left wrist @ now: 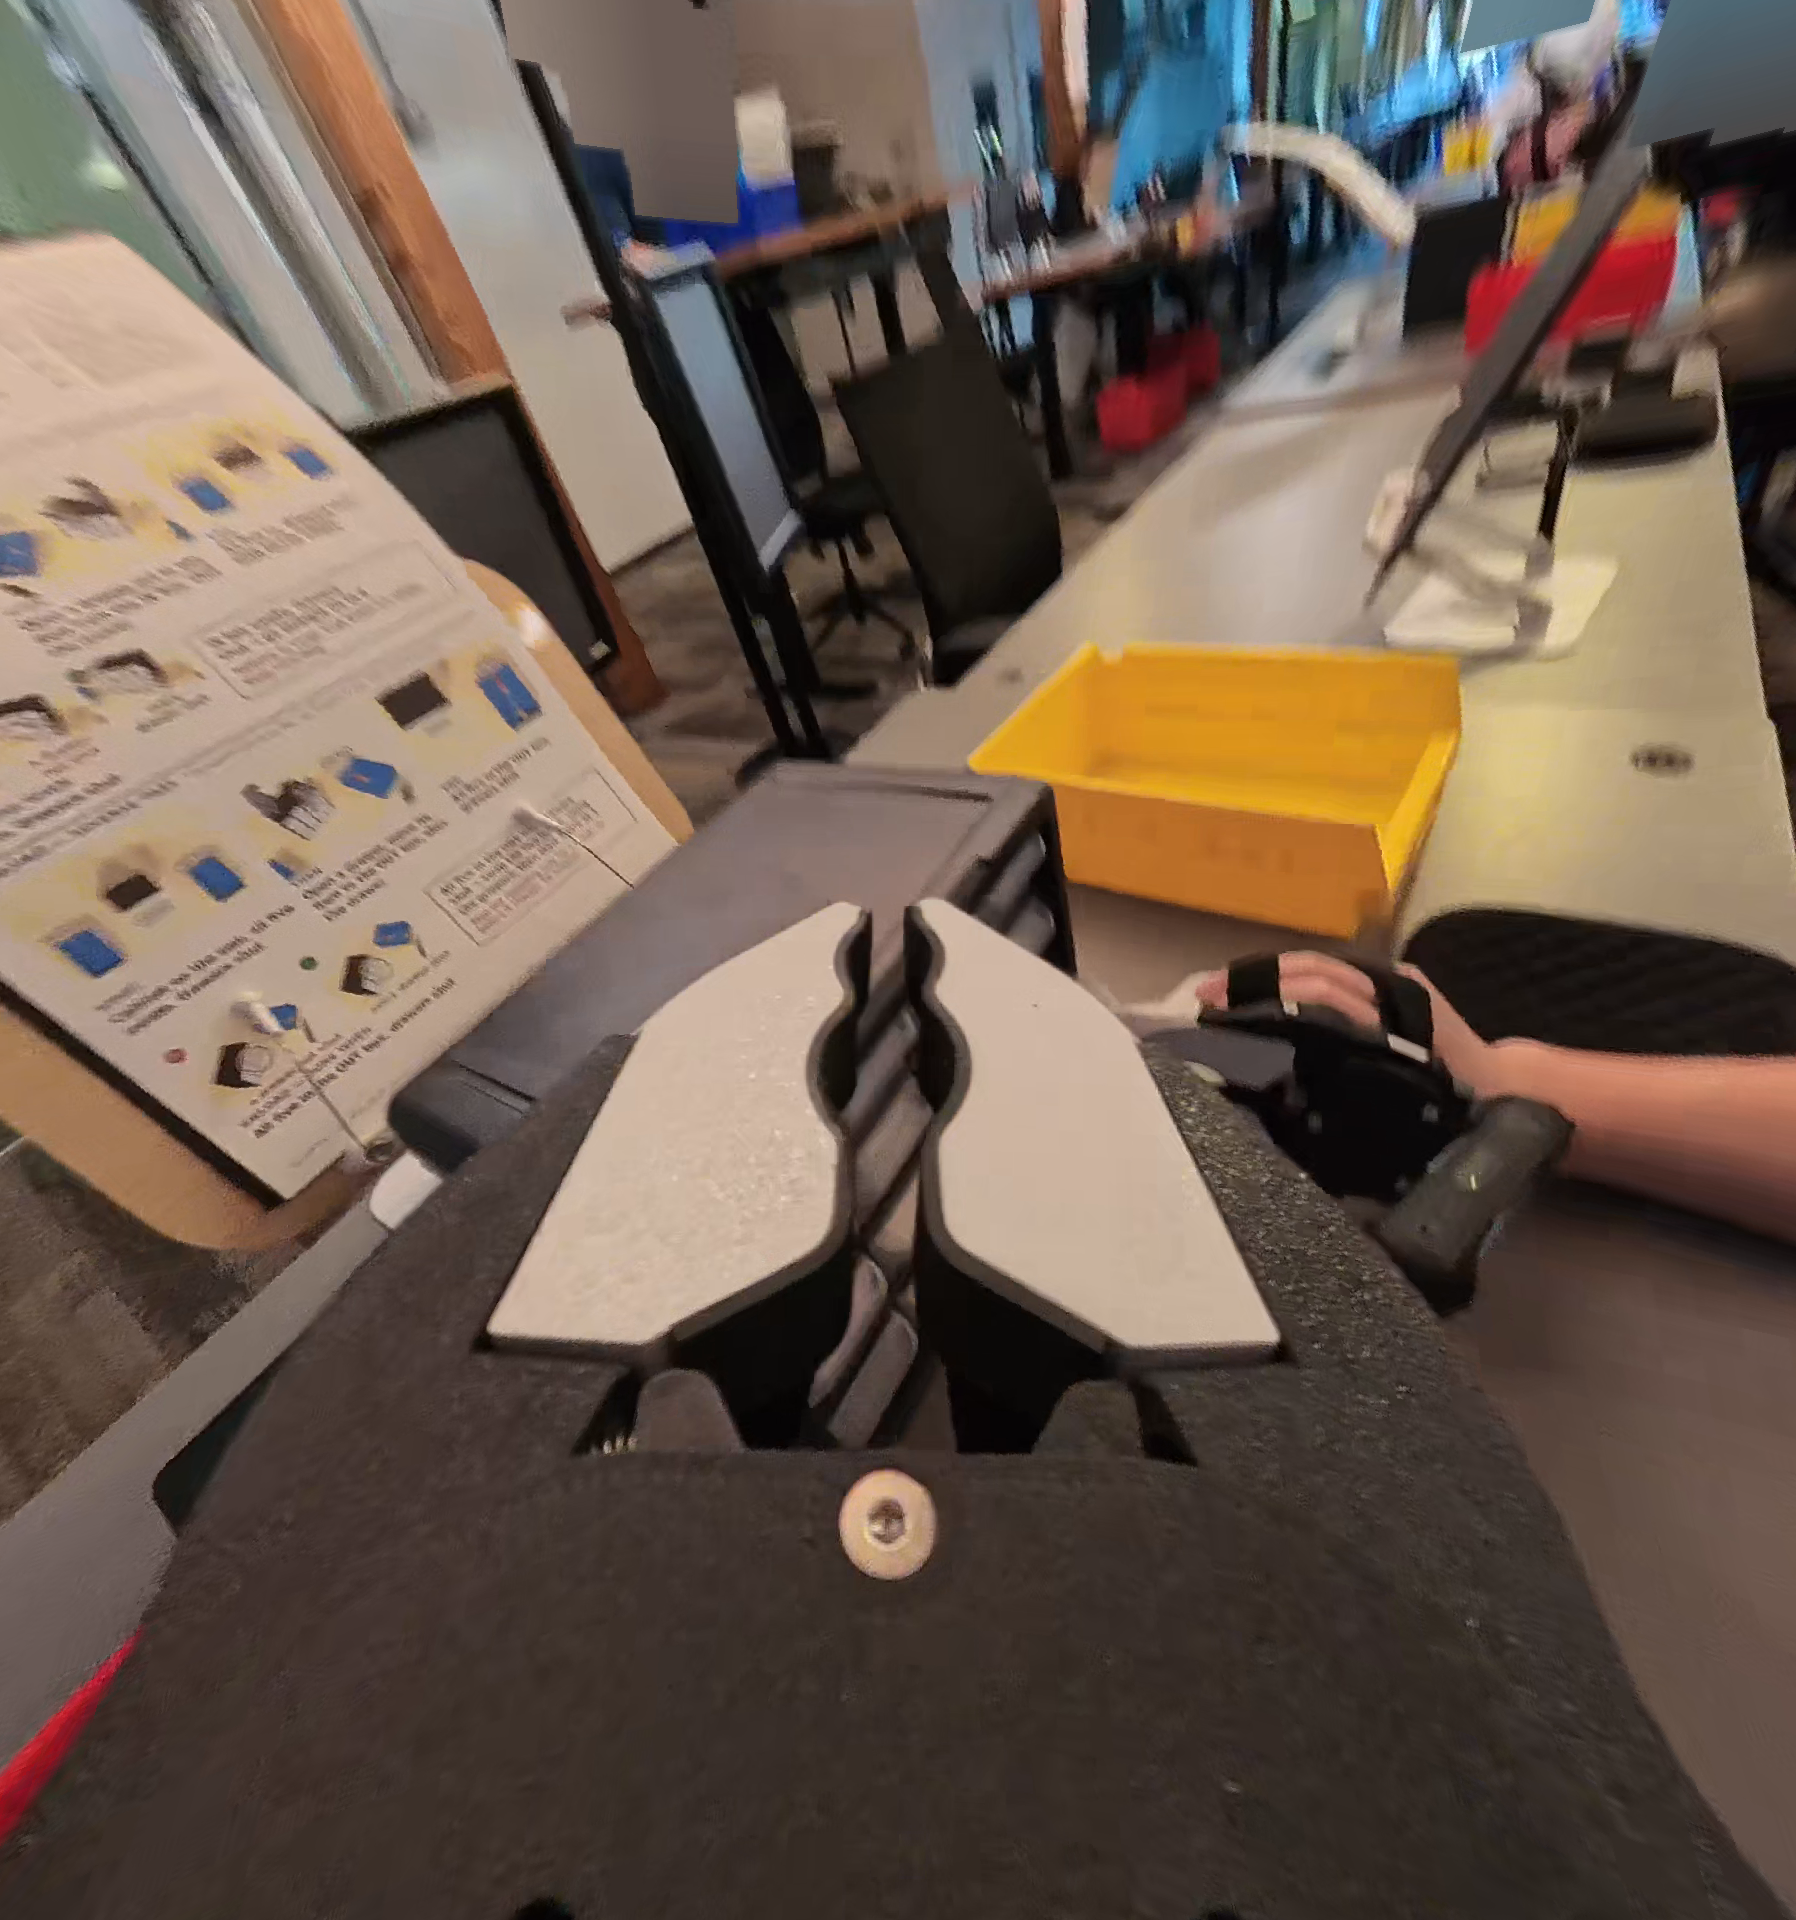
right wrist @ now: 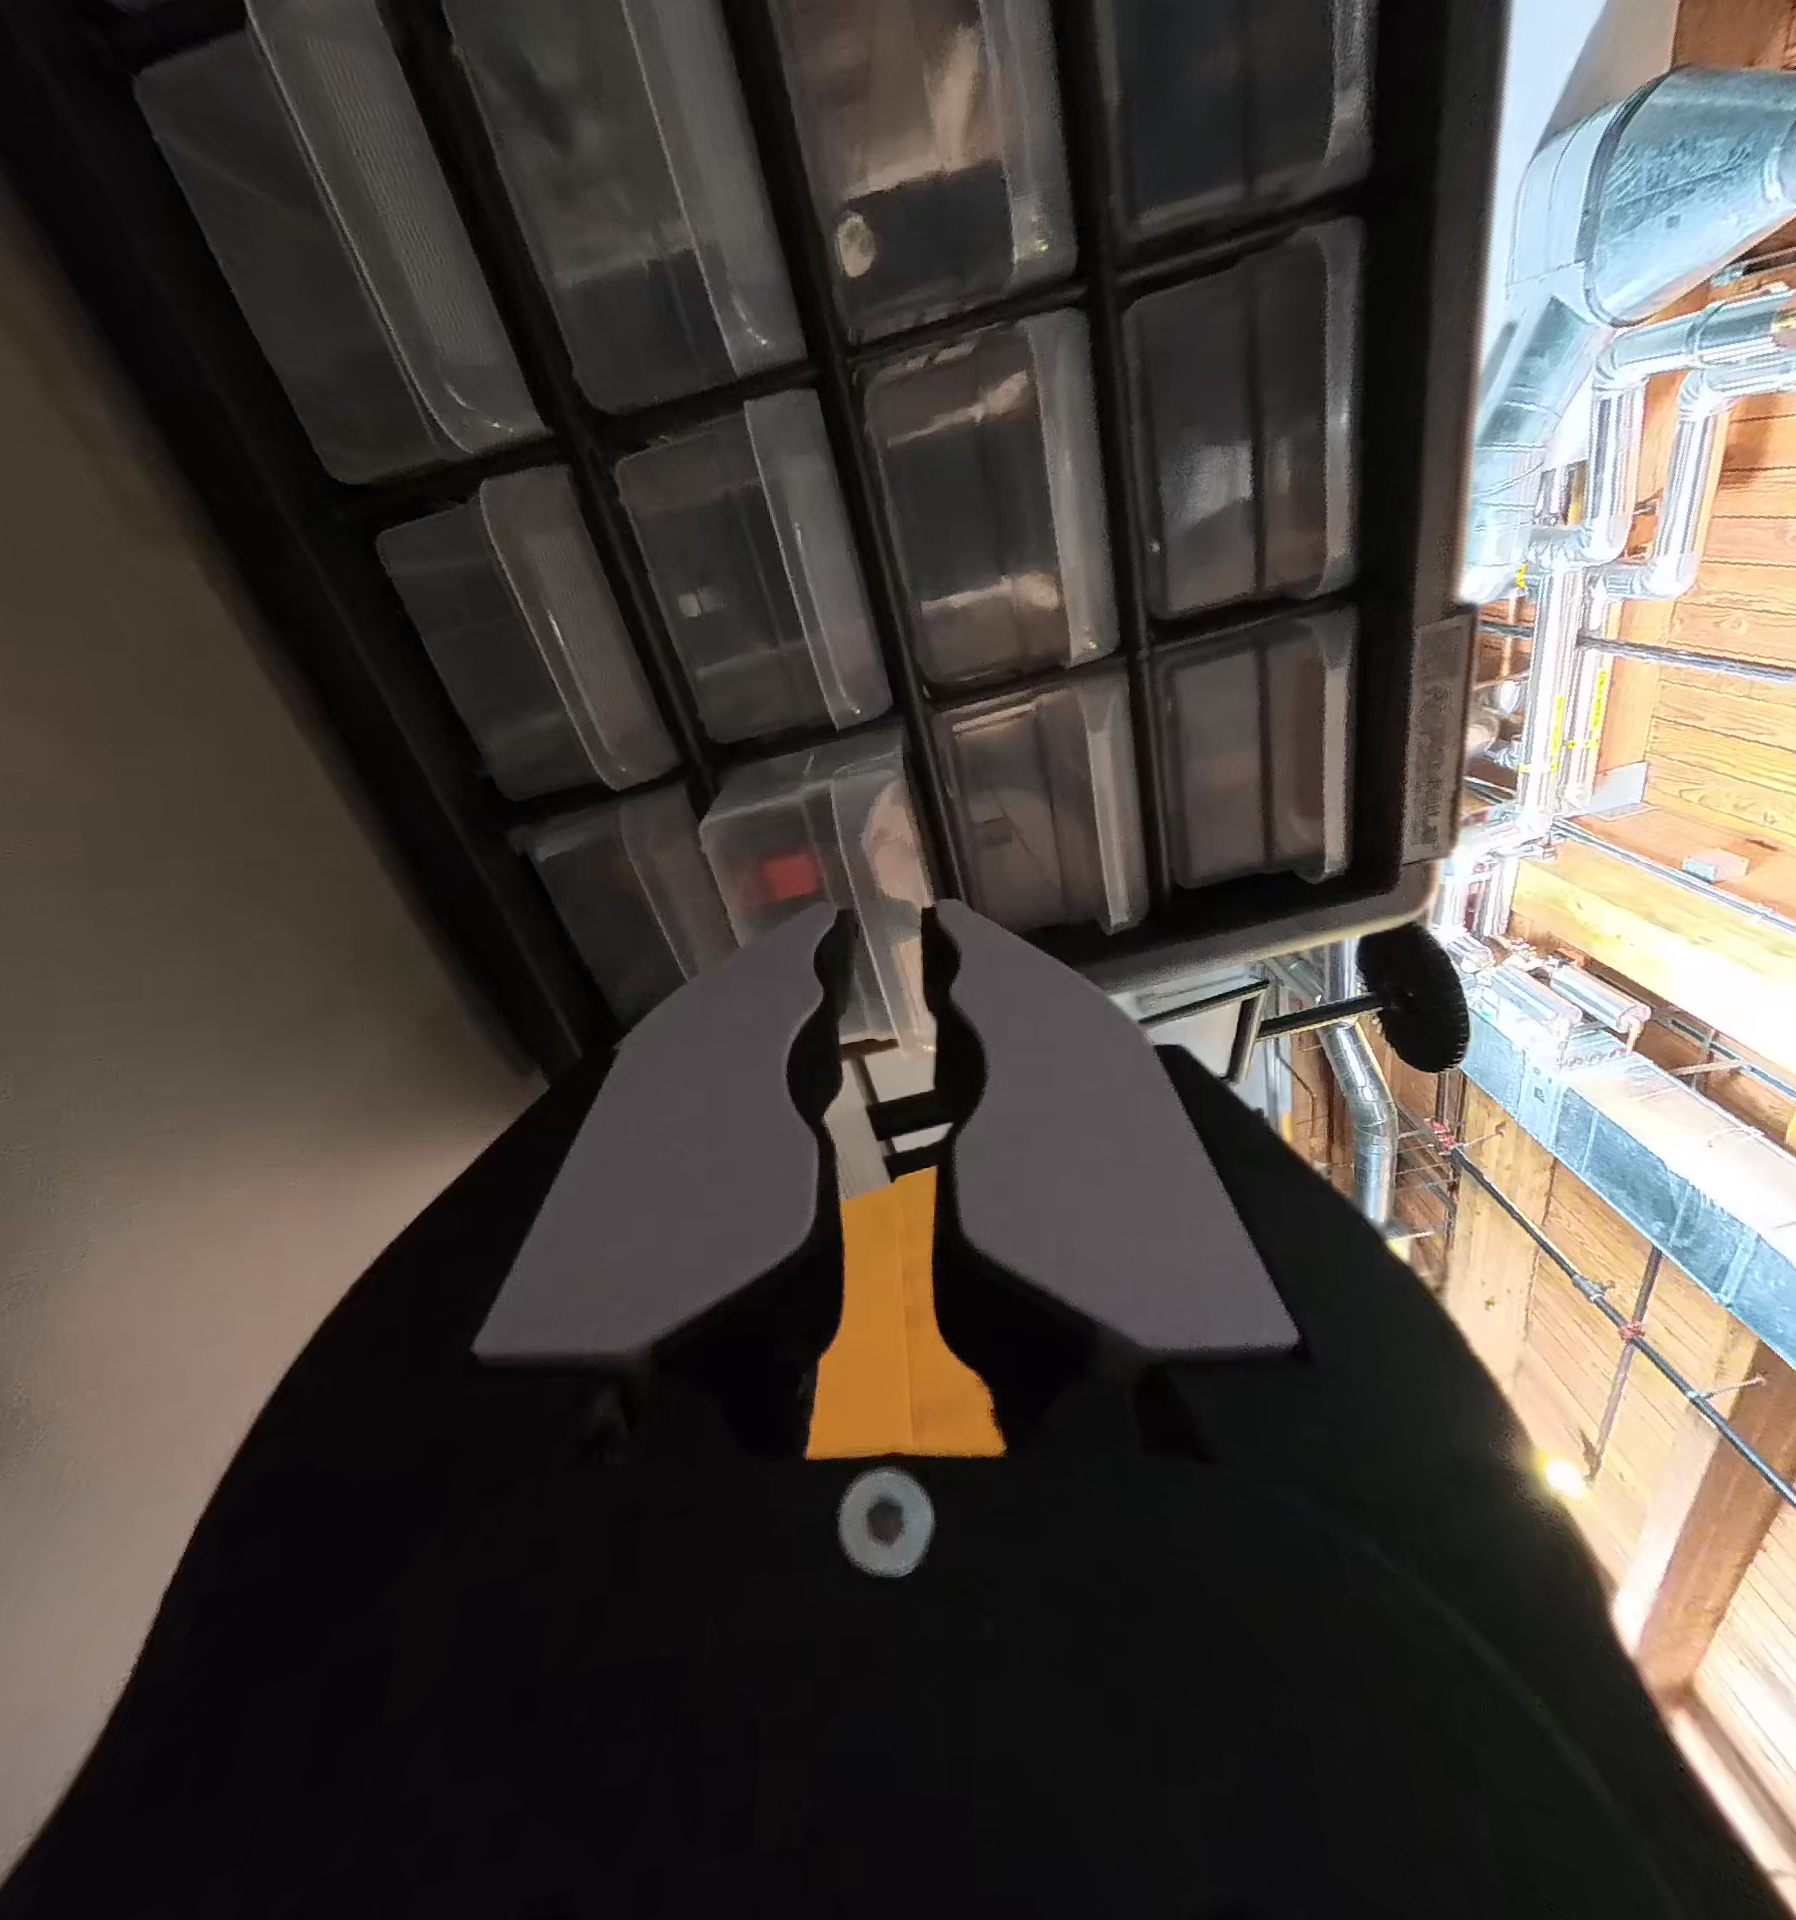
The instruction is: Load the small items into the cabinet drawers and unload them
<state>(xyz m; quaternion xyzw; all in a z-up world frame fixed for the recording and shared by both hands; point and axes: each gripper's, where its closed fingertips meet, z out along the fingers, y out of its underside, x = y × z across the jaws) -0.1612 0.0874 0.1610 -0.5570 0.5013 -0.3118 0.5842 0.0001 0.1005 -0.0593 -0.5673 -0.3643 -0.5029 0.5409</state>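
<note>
A black cabinet (right wrist: 840,343) with several clear drawers fills the right wrist view. My right gripper (right wrist: 889,920) is shut on the front handle (right wrist: 889,971) of one clear drawer (right wrist: 800,831), which sticks out from its row. A small red item (right wrist: 785,878) lies inside that drawer. My left gripper (left wrist: 886,914) hovers over the cabinet's top (left wrist: 769,862), fingers almost together with nothing between them. A hand (left wrist: 1320,997) holding the right gripper shows at the cabinet's front.
A yellow bin (left wrist: 1237,769) stands on the grey table (left wrist: 1600,831) right of the cabinet; it also shows between my right fingers (right wrist: 904,1340). An illustrated board (left wrist: 198,727) leans at the left. A black mesh chair back (left wrist: 1600,977) is at the right. About 30 cm separates my left fingertips from my right.
</note>
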